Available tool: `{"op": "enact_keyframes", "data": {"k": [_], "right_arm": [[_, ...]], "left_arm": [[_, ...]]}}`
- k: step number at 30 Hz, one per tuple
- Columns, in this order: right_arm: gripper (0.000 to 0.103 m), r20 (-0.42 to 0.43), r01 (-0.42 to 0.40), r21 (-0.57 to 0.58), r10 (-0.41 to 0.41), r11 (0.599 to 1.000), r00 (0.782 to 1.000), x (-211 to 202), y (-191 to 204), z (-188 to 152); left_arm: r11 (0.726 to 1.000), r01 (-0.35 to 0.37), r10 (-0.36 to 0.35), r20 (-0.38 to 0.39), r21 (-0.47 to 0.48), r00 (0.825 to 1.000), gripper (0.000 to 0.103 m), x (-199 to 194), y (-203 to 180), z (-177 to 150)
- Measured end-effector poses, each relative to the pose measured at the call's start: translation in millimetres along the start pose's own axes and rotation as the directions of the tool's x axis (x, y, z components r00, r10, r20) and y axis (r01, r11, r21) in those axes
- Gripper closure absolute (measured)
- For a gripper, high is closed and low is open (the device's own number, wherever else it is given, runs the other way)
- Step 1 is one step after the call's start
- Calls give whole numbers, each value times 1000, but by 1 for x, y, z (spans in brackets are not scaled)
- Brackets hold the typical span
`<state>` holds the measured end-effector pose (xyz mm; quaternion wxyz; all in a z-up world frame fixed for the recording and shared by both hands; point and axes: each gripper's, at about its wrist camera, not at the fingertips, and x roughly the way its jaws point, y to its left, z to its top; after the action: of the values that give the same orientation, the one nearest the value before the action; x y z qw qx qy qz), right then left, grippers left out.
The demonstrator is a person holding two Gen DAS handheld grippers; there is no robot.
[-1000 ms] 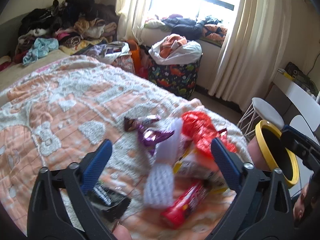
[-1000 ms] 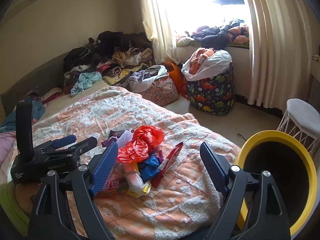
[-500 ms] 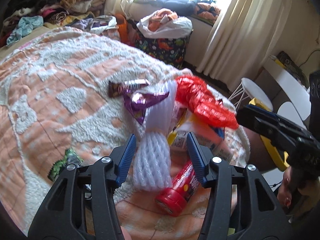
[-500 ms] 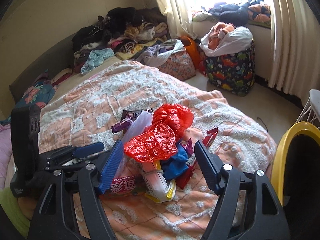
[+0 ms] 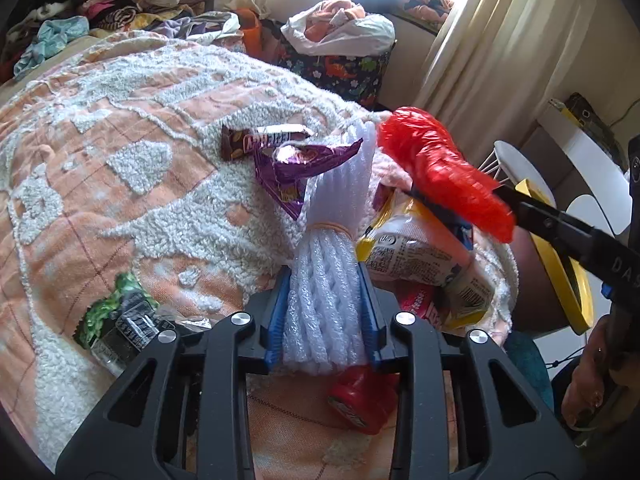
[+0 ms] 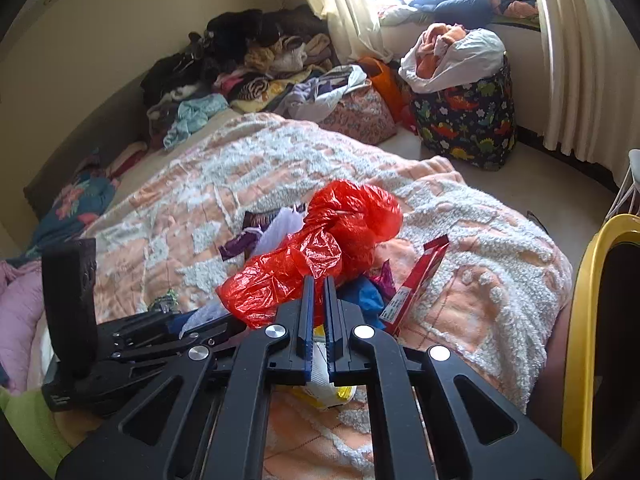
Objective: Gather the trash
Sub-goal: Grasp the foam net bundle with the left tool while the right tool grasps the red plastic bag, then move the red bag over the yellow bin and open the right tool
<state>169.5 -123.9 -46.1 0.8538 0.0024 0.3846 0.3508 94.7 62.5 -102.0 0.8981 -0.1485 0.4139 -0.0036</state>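
Observation:
A heap of trash lies on the peach and white bedspread (image 5: 120,184). My left gripper (image 5: 323,280) has its jaws closing, and the blue pads press both sides of a white foam net (image 5: 324,248). My right gripper (image 6: 319,282) is shut, pinching a crumpled red plastic bag (image 6: 320,252); the same red bag (image 5: 440,172) shows in the left wrist view. Around them lie a brown chocolate wrapper (image 5: 256,140), a purple wrapper (image 5: 296,168), a white and yellow snack packet (image 5: 416,252), a red tube (image 5: 364,400) and a flat red box (image 6: 416,280).
A yellow-rimmed bin (image 6: 580,320) stands off the bed's right corner. A green and black wrapper (image 5: 120,320) lies to the left of my left gripper. A dinosaur-print hamper (image 6: 468,120), piled clothes (image 6: 248,60) and a white stool (image 5: 516,160) stand beyond the bed.
Both grippers came down onto the trash heap and their jaws closed: the left around the white foam net, the right onto the red bag.

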Motion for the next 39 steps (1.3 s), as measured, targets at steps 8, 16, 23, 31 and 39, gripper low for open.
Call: {"op": "enact_keyframes", "data": {"k": [8, 16, 23, 31, 39], "right_arm": [[99, 76, 6, 12, -7, 1000, 997, -29, -6, 9], [99, 128, 2, 21, -4, 1000, 992, -52, -9, 14], [99, 164, 2, 18, -5, 1000, 986, -70, -7, 13], [99, 196, 12, 20, -15, 1000, 980, -85, -10, 12], [99, 225, 26, 44, -36, 999, 974, -101, -21, 7]], "left_arm": [[999, 39, -39, 99, 2, 994, 81, -28, -7, 15], [997, 72, -75, 150, 27, 986, 81, -48, -26, 26], [995, 88, -96, 176, 52, 980, 81, -59, -40, 31], [992, 95, -109, 194, 79, 975, 81, -67, -52, 34], [989, 102, -121, 197, 106, 973, 81, -70, -64, 34]]}}
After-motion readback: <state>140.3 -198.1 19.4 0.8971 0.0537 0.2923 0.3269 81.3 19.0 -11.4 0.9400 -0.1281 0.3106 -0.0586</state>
